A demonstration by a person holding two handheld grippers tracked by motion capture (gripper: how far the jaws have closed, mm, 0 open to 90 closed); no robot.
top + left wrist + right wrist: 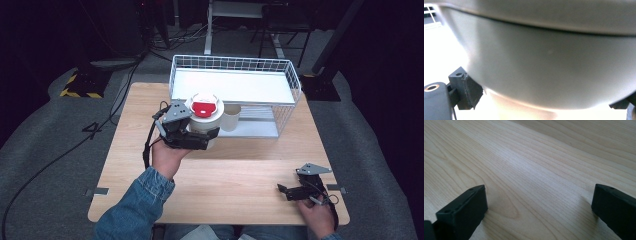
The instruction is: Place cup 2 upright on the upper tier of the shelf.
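Note:
A white cup (205, 116) with a white lid and a round red label on top is held a little above the wooden table (240, 180), just in front of the wire rack (290, 80). My left gripper (202, 137) is shut on the cup's lower body, one jaw on each side. In the left gripper view the cup's wall (549, 62) is very close and blurred, with my left gripper (544, 100) pressed against it from both sides. My right gripper (287, 191) lies low at the table's front right, open, with bare wood between the jaws of my right gripper (539, 207).
The white wire rack has an upper white shelf and an open lower level at the table's far side. A plain paper cup (231, 116) stands in that lower level, just right of the held cup. Dark floor and cables surround the table.

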